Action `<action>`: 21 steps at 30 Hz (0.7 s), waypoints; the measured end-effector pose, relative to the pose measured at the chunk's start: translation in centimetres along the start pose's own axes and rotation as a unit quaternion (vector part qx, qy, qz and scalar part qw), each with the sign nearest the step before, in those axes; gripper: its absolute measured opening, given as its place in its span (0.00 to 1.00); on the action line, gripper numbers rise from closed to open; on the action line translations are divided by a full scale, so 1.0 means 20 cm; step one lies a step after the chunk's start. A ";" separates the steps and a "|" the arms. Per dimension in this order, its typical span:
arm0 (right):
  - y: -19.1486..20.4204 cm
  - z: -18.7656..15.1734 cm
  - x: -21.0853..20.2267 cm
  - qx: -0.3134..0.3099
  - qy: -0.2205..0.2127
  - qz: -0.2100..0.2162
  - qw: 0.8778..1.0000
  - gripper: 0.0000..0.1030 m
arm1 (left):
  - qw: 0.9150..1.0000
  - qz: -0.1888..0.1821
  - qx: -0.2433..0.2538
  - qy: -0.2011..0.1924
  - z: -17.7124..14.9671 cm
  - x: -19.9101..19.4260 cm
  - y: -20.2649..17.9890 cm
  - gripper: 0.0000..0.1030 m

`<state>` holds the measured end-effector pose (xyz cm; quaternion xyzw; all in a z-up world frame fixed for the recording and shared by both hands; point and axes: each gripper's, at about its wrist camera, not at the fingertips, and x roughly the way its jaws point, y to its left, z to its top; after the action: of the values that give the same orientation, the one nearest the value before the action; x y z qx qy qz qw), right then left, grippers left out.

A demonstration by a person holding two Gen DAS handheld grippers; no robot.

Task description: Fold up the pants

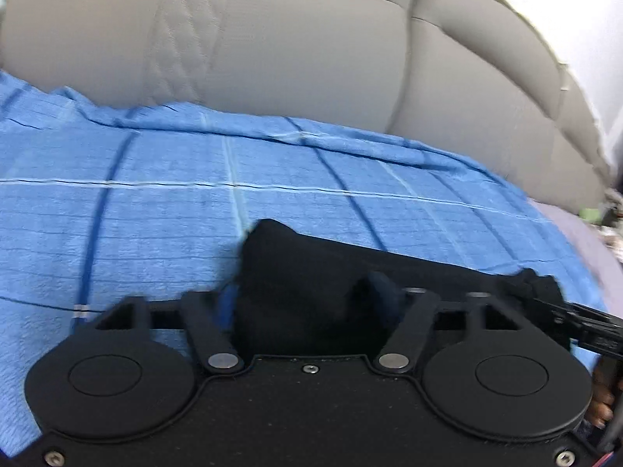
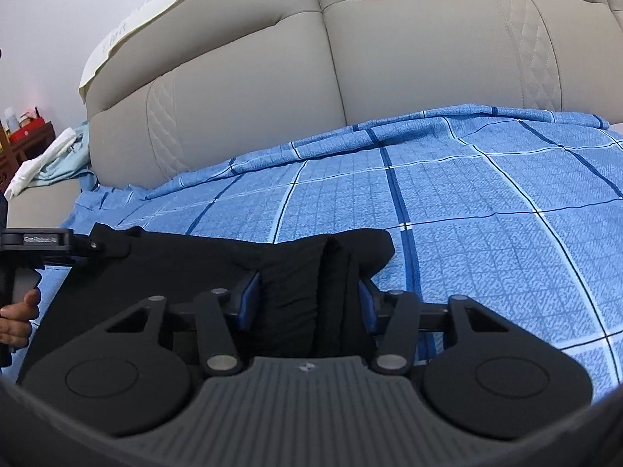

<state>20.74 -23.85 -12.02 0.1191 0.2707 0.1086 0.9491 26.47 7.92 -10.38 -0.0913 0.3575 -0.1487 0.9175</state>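
Observation:
Black pants [image 1: 296,268] lie on a blue checked bedspread [image 1: 155,202]. In the left wrist view my left gripper [image 1: 307,295] has a bunched corner of the pants filling the gap between its pads, which press on it. My right gripper [image 1: 564,311] shows at the right edge, at the pants' other corner. In the right wrist view the pants [image 2: 187,264] stretch leftward, and my right gripper [image 2: 309,297] is shut on a thick fold of them between its blue pads [image 2: 253,292]. My left gripper [image 2: 78,243] holds the far left corner, with a hand [image 2: 15,319] on its grip.
A beige padded headboard [image 2: 389,58] rises behind the bedspread [image 2: 486,214]. At the far left stand a dark wooden nightstand [image 2: 23,144] with small items and a pale cloth [image 2: 50,159] draped near the bed's corner. The bedspread is rumpled along the headboard.

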 end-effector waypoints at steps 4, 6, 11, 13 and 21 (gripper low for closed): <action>0.05 0.01 0.00 0.003 -0.010 0.002 1.000 0.32 | 0.999 0.032 -0.016 -0.036 -0.02 -0.06 -0.01 0.21; 0.11 0.03 0.00 -0.013 -0.019 0.000 1.000 0.30 | 0.997 0.052 -0.006 -0.048 0.00 -0.07 -0.03 0.19; 0.16 0.18 0.11 -0.019 -0.029 0.001 0.999 0.28 | 0.995 0.077 -0.010 -0.058 0.16 -0.01 0.01 0.18; 0.16 0.25 0.18 -0.019 -0.032 0.002 0.999 0.28 | 0.994 0.091 -0.005 -0.065 0.25 0.04 0.03 0.18; 0.18 0.47 0.46 -0.030 -0.025 -0.008 0.999 0.28 | 0.987 0.147 0.005 -0.059 0.46 0.28 0.06 0.18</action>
<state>32.97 -19.49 -7.71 0.0914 0.2441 0.1062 0.9596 36.87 7.66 -7.46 -0.0417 0.3117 -0.0082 0.9492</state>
